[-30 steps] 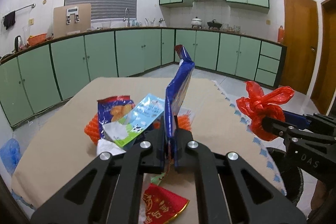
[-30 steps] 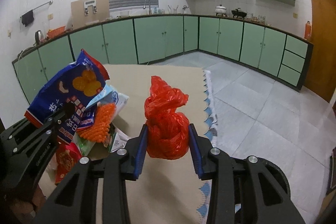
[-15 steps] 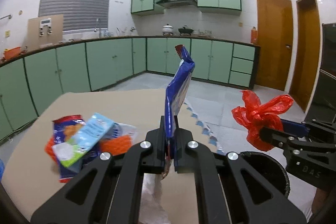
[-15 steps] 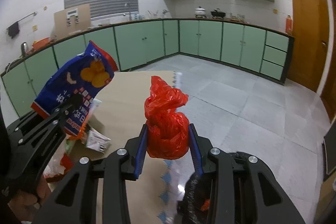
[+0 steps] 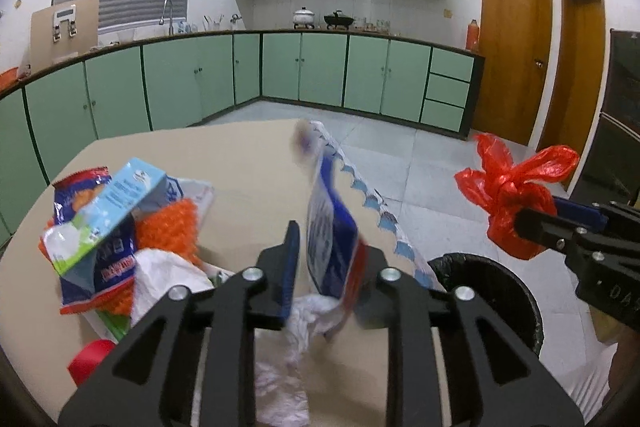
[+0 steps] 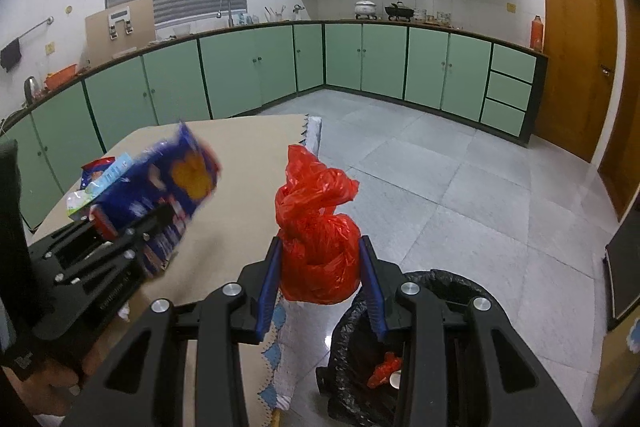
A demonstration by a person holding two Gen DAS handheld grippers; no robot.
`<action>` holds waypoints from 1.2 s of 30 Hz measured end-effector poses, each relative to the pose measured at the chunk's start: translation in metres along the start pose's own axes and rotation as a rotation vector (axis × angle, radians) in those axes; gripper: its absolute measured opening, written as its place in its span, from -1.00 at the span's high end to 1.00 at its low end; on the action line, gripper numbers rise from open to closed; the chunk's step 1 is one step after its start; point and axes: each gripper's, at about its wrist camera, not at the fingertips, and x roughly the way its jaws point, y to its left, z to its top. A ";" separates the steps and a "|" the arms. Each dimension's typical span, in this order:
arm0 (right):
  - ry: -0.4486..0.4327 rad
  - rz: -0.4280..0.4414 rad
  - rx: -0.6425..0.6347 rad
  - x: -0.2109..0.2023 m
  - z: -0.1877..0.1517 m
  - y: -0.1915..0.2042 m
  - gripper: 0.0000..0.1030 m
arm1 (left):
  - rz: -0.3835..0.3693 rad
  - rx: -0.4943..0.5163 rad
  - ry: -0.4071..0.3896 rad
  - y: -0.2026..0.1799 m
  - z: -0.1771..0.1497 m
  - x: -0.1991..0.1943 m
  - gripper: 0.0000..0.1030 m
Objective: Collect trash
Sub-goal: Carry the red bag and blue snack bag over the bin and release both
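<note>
Trash fills both my claws. My left claw (image 5: 328, 263) has just been opening, its jaws now apart, and the blue snack wrapper (image 5: 334, 247) stands blurred and tilted between them, over the bench (image 5: 240, 163) edge beside the black-lined bin (image 5: 492, 291). My right claw (image 6: 318, 267) is clamped on the knotted red bag (image 6: 316, 251), held above that bin's rim.
</note>
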 end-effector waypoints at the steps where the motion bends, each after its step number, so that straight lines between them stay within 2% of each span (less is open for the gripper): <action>1: 0.003 -0.004 0.001 0.000 0.000 -0.001 0.27 | -0.005 -0.005 0.010 0.000 -0.002 0.003 0.56; 3: 0.006 -0.010 0.002 0.000 0.000 -0.003 0.27 | -0.010 -0.015 0.024 0.001 -0.003 0.006 0.57; 5: 0.006 -0.013 0.004 -0.001 -0.001 -0.006 0.27 | -0.008 -0.025 0.035 0.002 -0.003 0.009 0.74; 7: 0.007 -0.015 0.005 -0.001 -0.002 -0.006 0.27 | -0.007 -0.034 0.040 0.004 -0.003 0.009 0.78; 13: 0.011 -0.015 0.011 0.002 -0.004 -0.007 0.27 | -0.005 -0.019 0.042 0.006 0.006 0.008 0.75; 19: 0.016 -0.014 0.009 0.003 -0.005 -0.008 0.27 | -0.025 -0.017 0.114 0.005 0.003 0.023 0.70; 23: 0.019 -0.019 0.015 0.003 -0.006 -0.011 0.27 | -0.024 -0.010 0.128 0.003 0.002 0.028 0.74; 28: 0.015 -0.027 0.025 0.003 -0.005 -0.012 0.27 | -0.039 -0.036 0.086 0.005 0.017 0.022 0.90; 32: 0.009 -0.028 0.035 0.002 -0.006 -0.012 0.27 | -0.054 -0.060 0.034 0.006 0.030 0.012 0.90; 36: 0.009 -0.024 0.038 0.003 -0.008 -0.012 0.27 | -0.065 -0.061 0.018 0.002 0.033 0.007 0.89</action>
